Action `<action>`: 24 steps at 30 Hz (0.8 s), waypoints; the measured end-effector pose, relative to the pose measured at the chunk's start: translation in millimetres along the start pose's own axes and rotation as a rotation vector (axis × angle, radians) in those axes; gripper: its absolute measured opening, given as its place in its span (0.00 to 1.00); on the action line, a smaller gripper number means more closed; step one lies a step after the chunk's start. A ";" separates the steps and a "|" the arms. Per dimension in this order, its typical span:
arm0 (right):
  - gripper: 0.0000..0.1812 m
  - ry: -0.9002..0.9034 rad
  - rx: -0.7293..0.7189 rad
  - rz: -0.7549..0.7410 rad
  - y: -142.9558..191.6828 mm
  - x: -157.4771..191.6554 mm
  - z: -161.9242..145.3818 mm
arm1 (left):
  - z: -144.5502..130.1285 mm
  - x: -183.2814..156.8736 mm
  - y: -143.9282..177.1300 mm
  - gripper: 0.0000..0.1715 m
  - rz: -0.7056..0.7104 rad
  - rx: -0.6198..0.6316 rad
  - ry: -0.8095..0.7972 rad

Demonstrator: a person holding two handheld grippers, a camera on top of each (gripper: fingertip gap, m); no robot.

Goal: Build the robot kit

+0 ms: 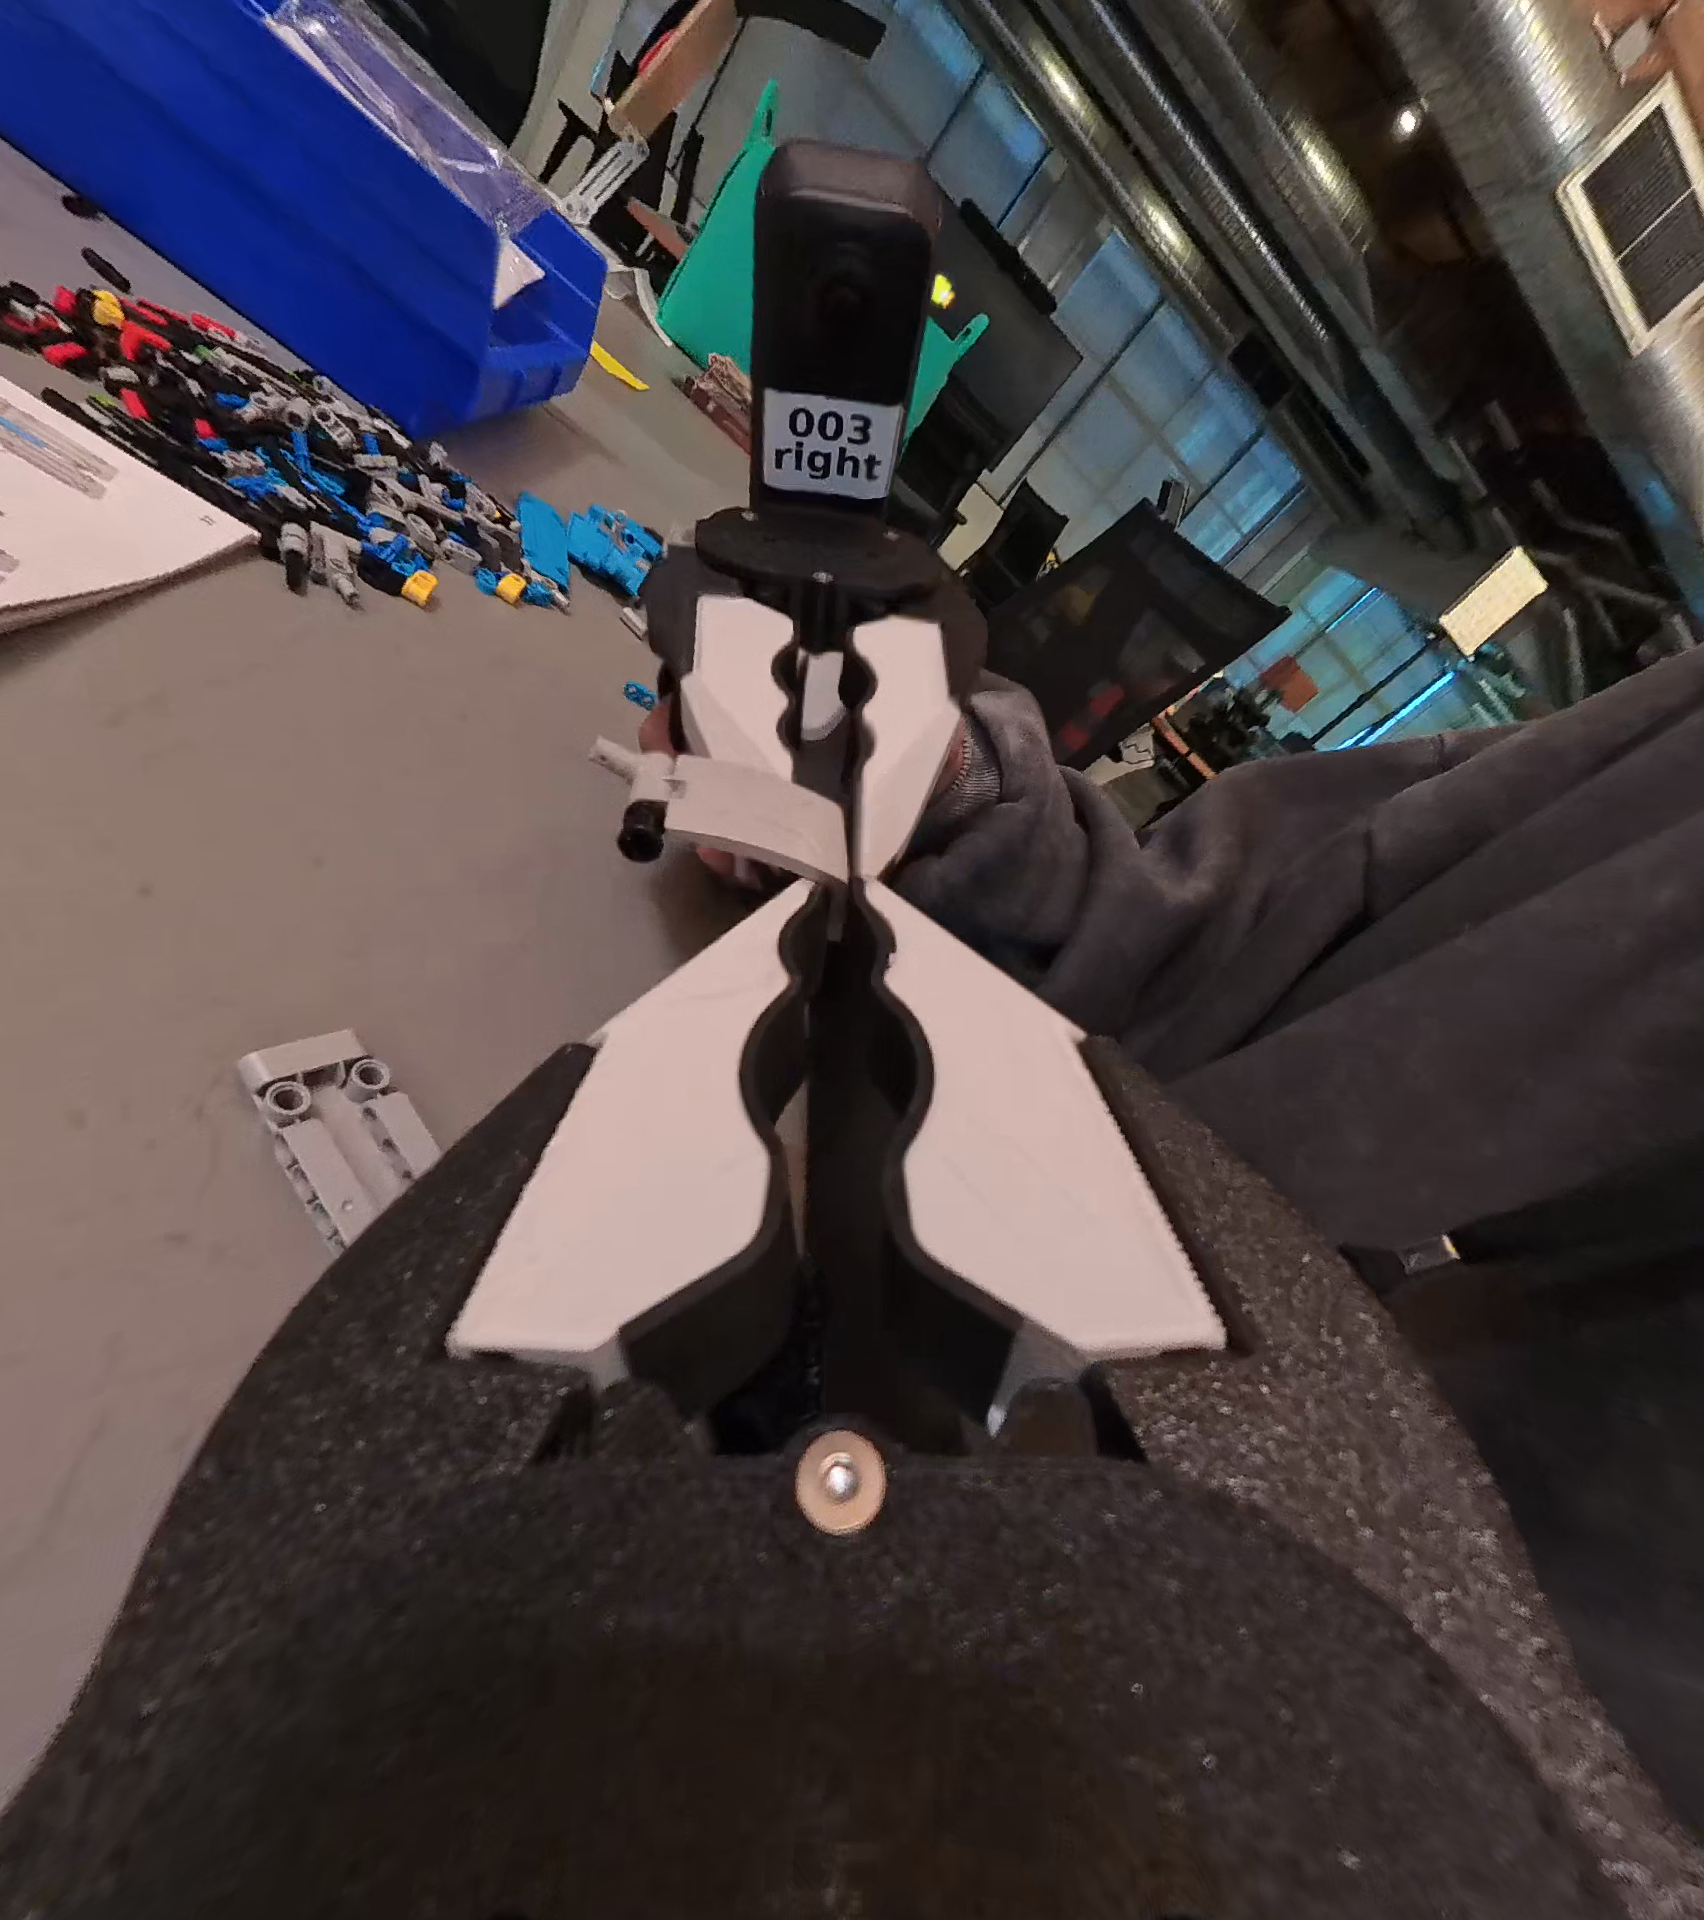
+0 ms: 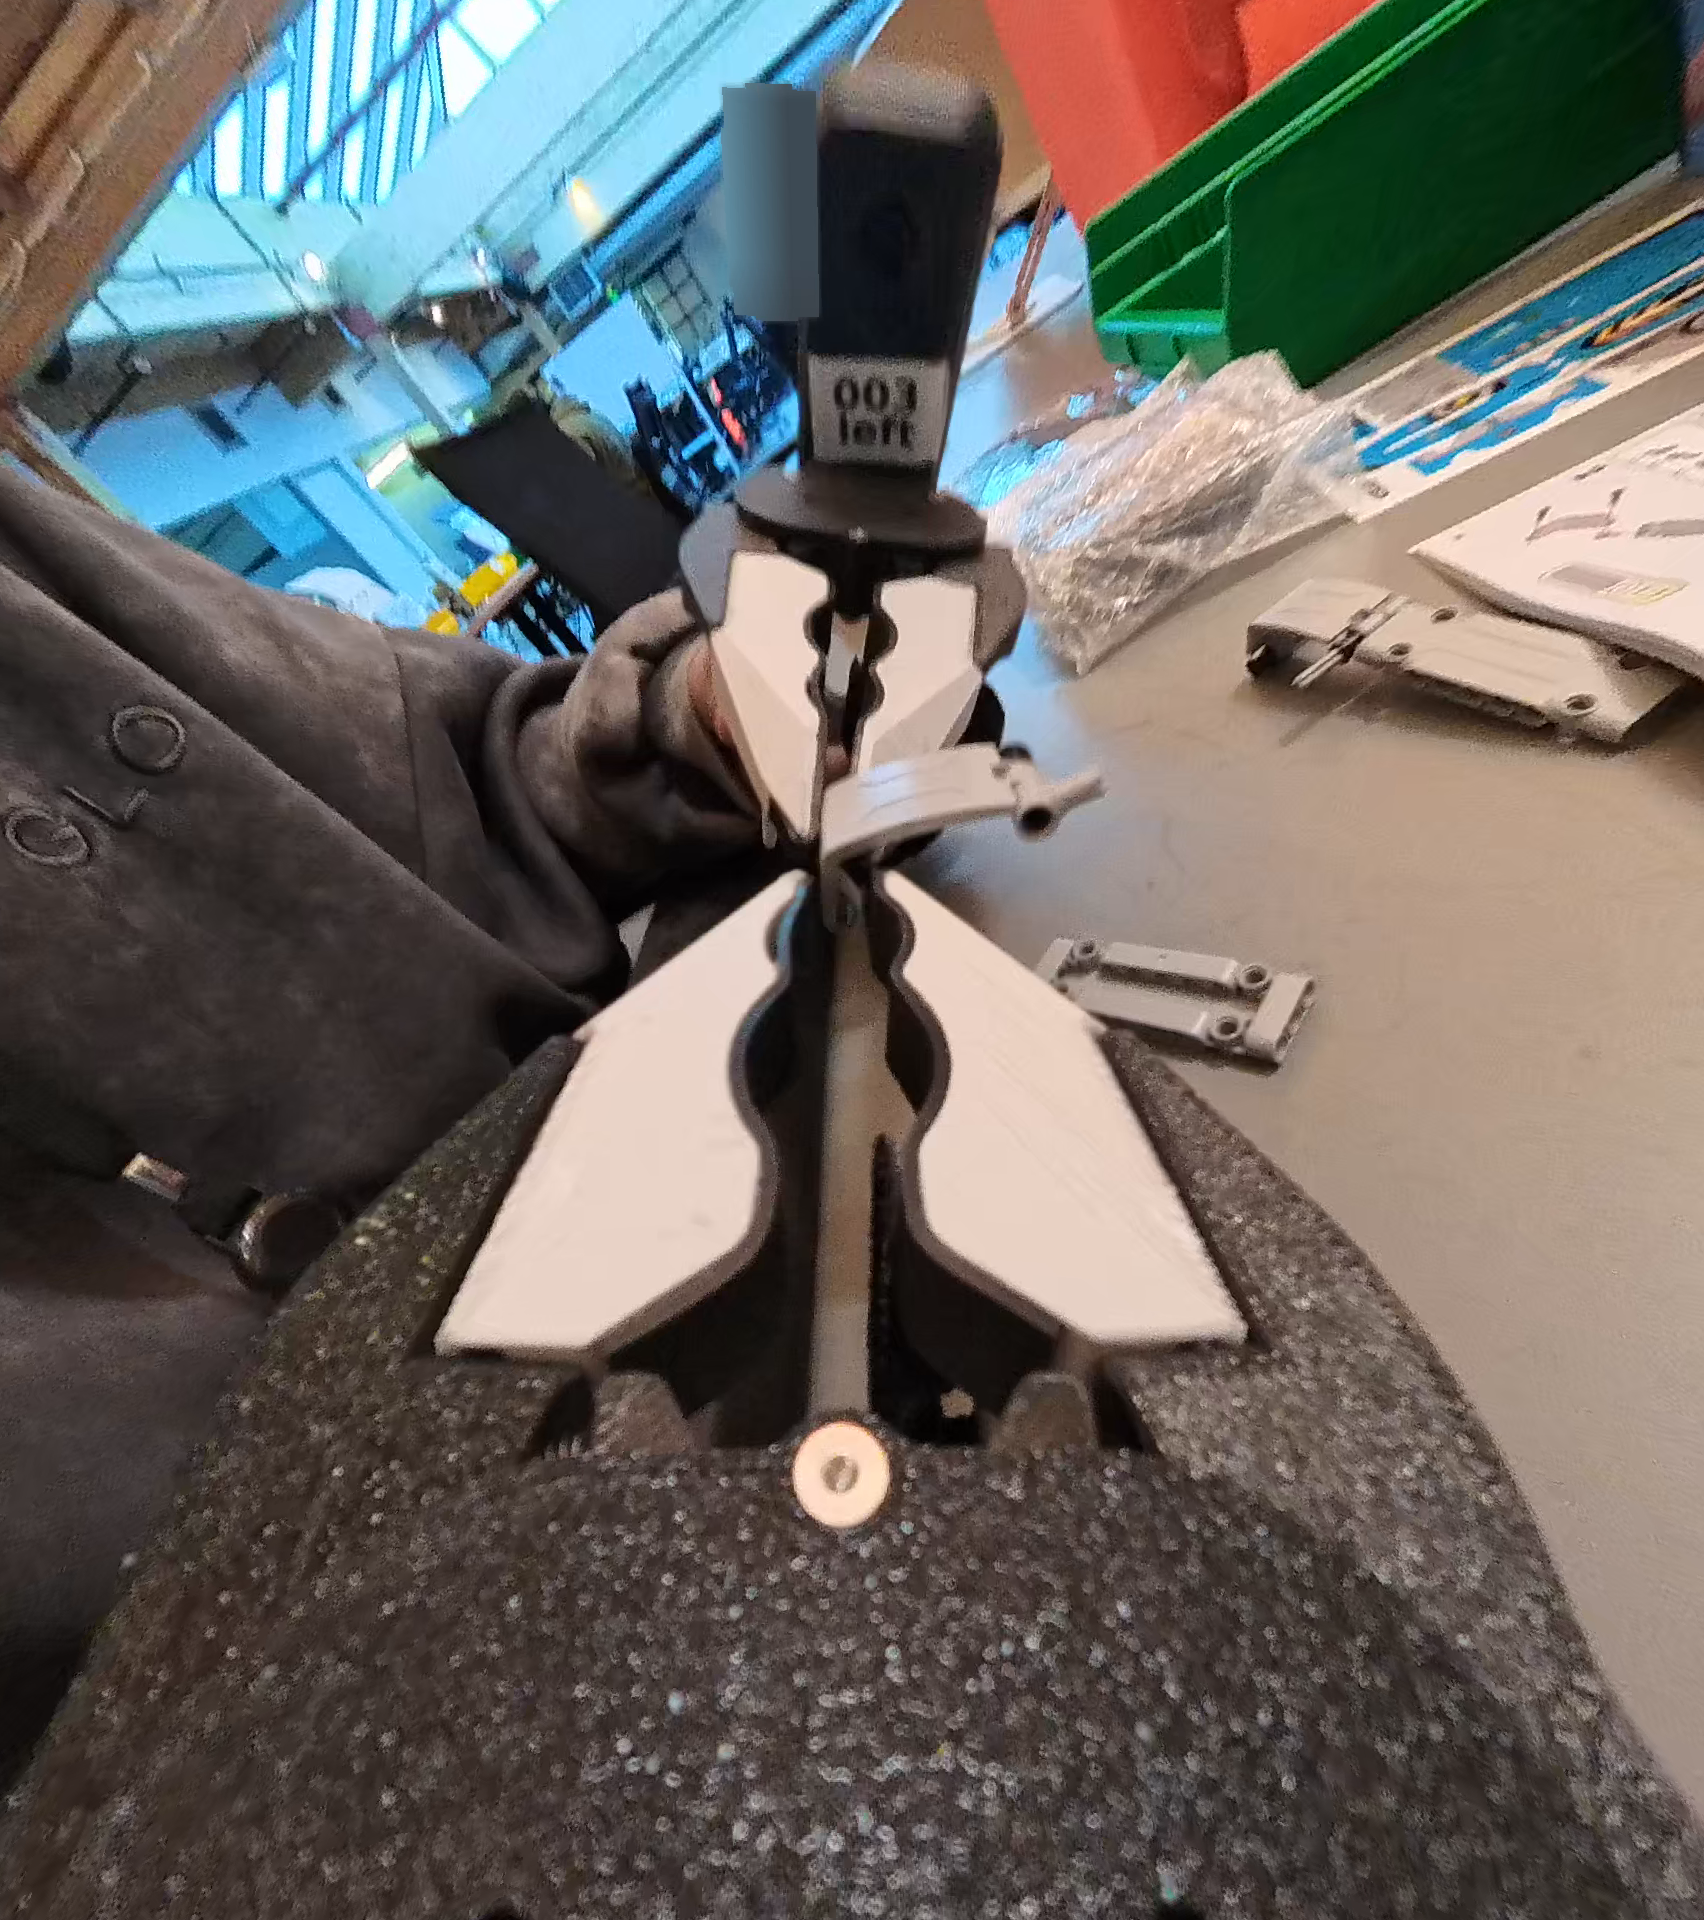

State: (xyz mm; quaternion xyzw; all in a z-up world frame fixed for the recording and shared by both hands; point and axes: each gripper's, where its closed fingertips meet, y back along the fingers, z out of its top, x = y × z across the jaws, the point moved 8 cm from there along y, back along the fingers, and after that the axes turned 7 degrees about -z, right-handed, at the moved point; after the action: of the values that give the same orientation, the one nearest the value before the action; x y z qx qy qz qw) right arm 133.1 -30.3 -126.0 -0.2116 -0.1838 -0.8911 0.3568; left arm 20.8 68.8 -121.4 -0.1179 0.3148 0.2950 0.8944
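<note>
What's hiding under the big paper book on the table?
A long grey building piece pokes out from under the booklet edge. Its far end is covered, and anything else beneath the pages cannot be seen.

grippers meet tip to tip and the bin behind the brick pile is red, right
No, the bin behind the brick pile is blue, not red; the left wrist view shows it. The left gripper and right gripper do meet tip to tip.
</note>
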 end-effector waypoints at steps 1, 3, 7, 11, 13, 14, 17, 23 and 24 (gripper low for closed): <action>0.07 -0.021 -0.030 0.012 2.9 -0.3 2.7 | -0.4 1.0 0.8 0.00 -0.006 -0.008 0.013; 0.05 -0.062 -0.055 0.060 5.9 0.4 5.1 | 2.4 1.3 2.1 0.01 -0.021 -0.052 0.031; 0.01 -0.064 -0.061 0.032 5.8 -1.2 6.3 | 4.8 1.1 1.0 0.01 -0.019 -0.102 0.031; 0.01 -0.052 -0.081 0.023 8.7 -0.3 9.1 | 6.5 -0.7 -1.0 0.01 -0.011 -0.120 0.002; 0.00 -0.039 -0.070 0.020 8.6 0.6 9.0 | 6.2 -1.5 -0.3 0.02 -0.009 -0.091 -0.021; 0.01 -0.030 -0.076 0.017 9.1 1.0 9.8 | 6.5 -2.1 1.4 0.04 0.009 -0.062 -0.053; 0.00 -0.048 -0.068 0.010 12.9 -1.7 8.6 | -6.2 -1.2 6.2 0.13 0.108 0.179 -0.251; 0.01 -0.053 0.159 -0.136 15.1 -19.7 -15.7 | -46.3 26.5 -7.3 0.14 0.330 0.715 -0.579; 0.00 -0.058 0.168 -0.155 15.3 -22.1 -17.2 | -44.1 27.3 -9.1 0.14 0.336 0.706 -0.587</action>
State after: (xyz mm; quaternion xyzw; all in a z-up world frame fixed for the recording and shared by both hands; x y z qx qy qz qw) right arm 154.2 -36.6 -149.0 -0.1917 -0.2840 -0.8909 0.2981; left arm 21.6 56.4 -172.6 0.3331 0.1450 0.3315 0.8707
